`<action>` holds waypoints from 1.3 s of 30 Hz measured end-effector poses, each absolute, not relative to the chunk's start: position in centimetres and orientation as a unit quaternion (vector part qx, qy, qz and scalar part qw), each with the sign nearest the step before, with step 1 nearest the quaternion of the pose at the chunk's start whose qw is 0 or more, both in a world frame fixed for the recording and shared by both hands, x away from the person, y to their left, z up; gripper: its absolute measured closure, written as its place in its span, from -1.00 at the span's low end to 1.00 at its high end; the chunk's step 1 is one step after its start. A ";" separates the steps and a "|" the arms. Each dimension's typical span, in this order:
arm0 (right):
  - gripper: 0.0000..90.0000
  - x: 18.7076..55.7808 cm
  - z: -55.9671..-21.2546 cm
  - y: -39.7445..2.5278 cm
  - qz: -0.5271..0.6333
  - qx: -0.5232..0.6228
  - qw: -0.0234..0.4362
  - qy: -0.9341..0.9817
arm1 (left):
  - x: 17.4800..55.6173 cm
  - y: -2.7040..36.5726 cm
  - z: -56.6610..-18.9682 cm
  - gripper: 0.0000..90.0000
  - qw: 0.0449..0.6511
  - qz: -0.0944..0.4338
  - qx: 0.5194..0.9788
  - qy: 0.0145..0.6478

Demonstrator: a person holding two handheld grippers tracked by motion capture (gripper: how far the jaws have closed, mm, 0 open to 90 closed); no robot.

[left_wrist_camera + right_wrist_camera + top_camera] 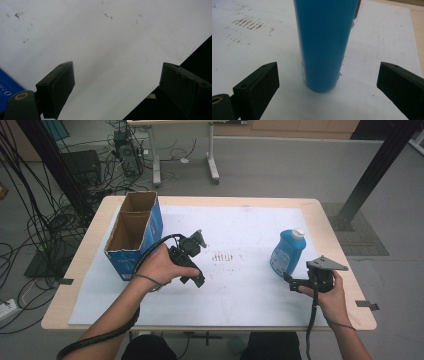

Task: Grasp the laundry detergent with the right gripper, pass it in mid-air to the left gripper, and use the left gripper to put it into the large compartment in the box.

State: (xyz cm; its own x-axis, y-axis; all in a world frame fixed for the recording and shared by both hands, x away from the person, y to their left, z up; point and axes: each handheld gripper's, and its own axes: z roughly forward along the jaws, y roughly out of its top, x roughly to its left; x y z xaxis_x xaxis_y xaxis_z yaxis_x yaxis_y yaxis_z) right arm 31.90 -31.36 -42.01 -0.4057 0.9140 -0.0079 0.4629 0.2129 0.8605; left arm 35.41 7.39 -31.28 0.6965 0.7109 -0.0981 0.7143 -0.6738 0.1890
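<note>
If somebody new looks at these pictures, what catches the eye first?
The blue bottle with a white cap stands upright at the right of the white sheet, directly ahead of the open right gripper. On the left stands an open blue cardboard box, beside the left gripper.

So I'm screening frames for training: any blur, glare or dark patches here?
High view: even light, slightly soft, no glare. Left gripper view: hazy white sheet, black patch at lower right. Right gripper view: blue bottle close and soft-edged, casting a faint shadow.
</note>
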 end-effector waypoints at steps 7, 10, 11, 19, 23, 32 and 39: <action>-0.91 31.7 -42.6 -31.5 0.436 0.470 0.283 0.714 | 35.4 7.4 -31.4 -0.71 0.107 -0.009 0.914 0.391; -0.91 31.7 -42.7 -31.6 0.442 0.469 0.285 0.710 | 35.4 7.5 -31.5 -0.71 0.107 -0.010 0.913 0.393; -0.91 31.7 -42.8 -31.6 0.446 0.468 0.288 0.707 | 35.4 7.5 -31.5 -0.71 0.108 -0.010 0.913 0.394; -0.91 31.6 -43.2 -31.5 0.463 0.466 0.293 0.695 | 35.4 7.4 -31.5 -0.71 0.110 -0.011 0.913 0.394; -0.90 31.6 -43.5 -31.5 0.469 0.464 0.299 0.689 | 35.3 7.4 -31.4 -0.71 0.107 -0.009 0.913 0.394; -0.91 31.8 -43.7 -31.6 0.489 0.462 0.301 0.676 | 35.4 7.4 -31.3 -0.71 0.108 -0.006 0.911 0.397; -0.90 32.1 -43.9 -31.4 0.491 0.459 0.301 0.677 | 35.4 7.2 -31.2 -0.71 0.109 -0.006 0.911 0.398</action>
State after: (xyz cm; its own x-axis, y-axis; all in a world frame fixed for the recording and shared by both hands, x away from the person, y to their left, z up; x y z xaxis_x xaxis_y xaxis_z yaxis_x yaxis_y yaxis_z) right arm 32.13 -31.36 -43.90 -0.3969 0.9168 0.0439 0.3265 0.0963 0.9403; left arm 35.40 7.21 -31.18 0.6830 0.7239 -0.0970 0.7264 -0.6593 0.1942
